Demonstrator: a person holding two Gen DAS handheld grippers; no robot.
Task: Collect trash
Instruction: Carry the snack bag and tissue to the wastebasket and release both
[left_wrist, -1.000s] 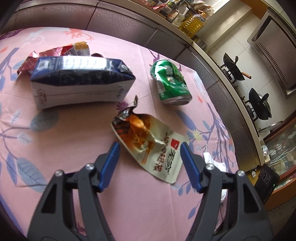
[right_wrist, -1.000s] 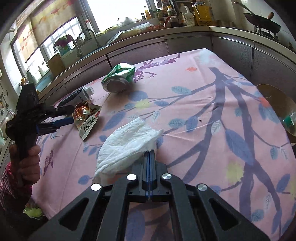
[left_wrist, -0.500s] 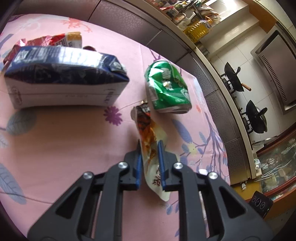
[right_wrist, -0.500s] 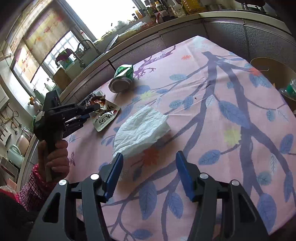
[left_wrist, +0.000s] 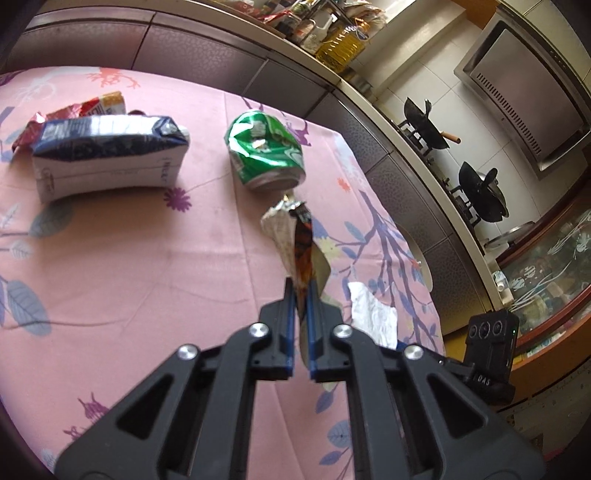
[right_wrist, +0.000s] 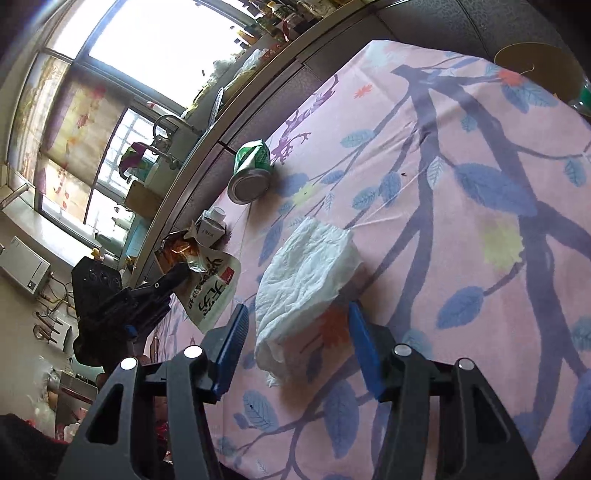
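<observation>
My left gripper (left_wrist: 300, 292) is shut on an orange and white snack wrapper (left_wrist: 295, 236), which stands edge-on between the pads, lifted off the pink cloth. The right wrist view shows that wrapper (right_wrist: 214, 288) in the left gripper (right_wrist: 177, 271) at the table's left edge. My right gripper (right_wrist: 297, 315) has its jaws apart and closing, with a crumpled white tissue (right_wrist: 306, 273) lying on the cloth between them; the pads do not touch it. A crushed green can (left_wrist: 264, 151) and a blue and white carton (left_wrist: 107, 155) lie farther back.
A red wrapper (left_wrist: 85, 107) pokes out behind the carton. The table's pink floral cloth (left_wrist: 129, 258) runs up to grey counter cabinets (left_wrist: 207, 55). Woks (left_wrist: 424, 122) sit on a stove at right. A round tan object (right_wrist: 532, 62) lies past the far table edge.
The left jaws closed on the snack wrapper and raised it from the cloth. The right gripper let go of the tissue, opened and rolled; the tissue now lies between its fingers.
</observation>
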